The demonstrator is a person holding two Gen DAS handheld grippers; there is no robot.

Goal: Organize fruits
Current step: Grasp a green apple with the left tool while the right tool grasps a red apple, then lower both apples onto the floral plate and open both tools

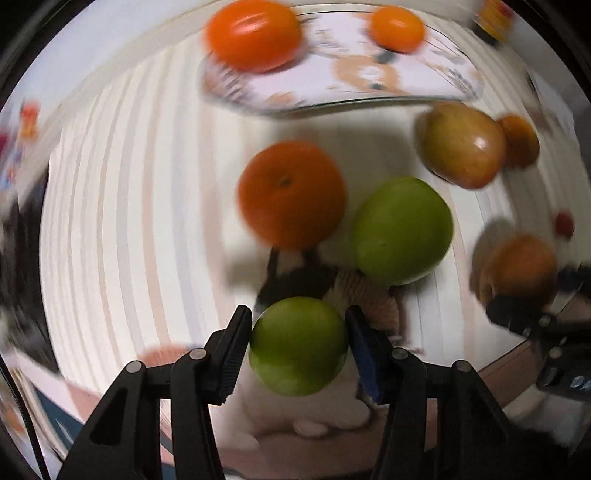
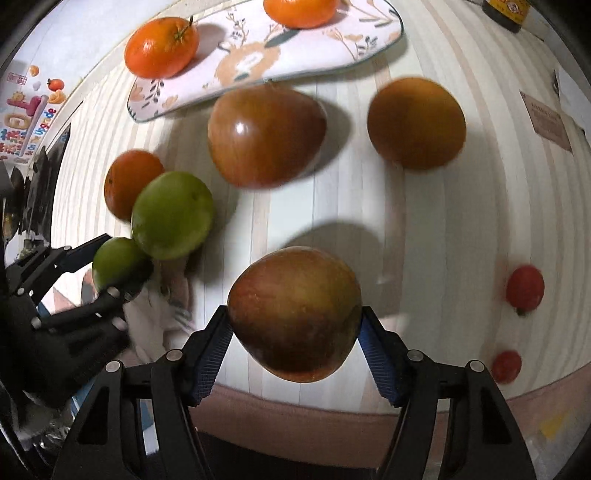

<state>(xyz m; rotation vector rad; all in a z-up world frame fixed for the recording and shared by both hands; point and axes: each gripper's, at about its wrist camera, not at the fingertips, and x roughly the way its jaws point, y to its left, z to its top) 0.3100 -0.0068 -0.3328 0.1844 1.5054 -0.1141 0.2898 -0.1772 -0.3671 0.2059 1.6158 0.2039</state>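
Note:
My left gripper point(image 1: 299, 332) is shut on a small green fruit point(image 1: 299, 347) and holds it above the table; it also shows in the right wrist view point(image 2: 118, 264). My right gripper point(image 2: 295, 321) is shut on a red-green apple point(image 2: 295, 314), also lifted. On the striped table lie a larger green fruit point(image 1: 402, 230), an orange point(image 1: 291, 194), a second red-green apple point(image 2: 266, 136) and another orange point(image 2: 417, 123). A patterned plate point(image 2: 258, 55) at the back holds two oranges point(image 2: 160, 48) point(image 2: 301, 13).
Two small red tomatoes point(image 2: 524, 286) point(image 2: 506, 365) lie at the right near the table's front edge. A dark bottle point(image 2: 504, 13) stands at the back right. A card point(image 2: 546, 122) lies at the far right. The table's front edge point(image 2: 332, 402) runs just below my grippers.

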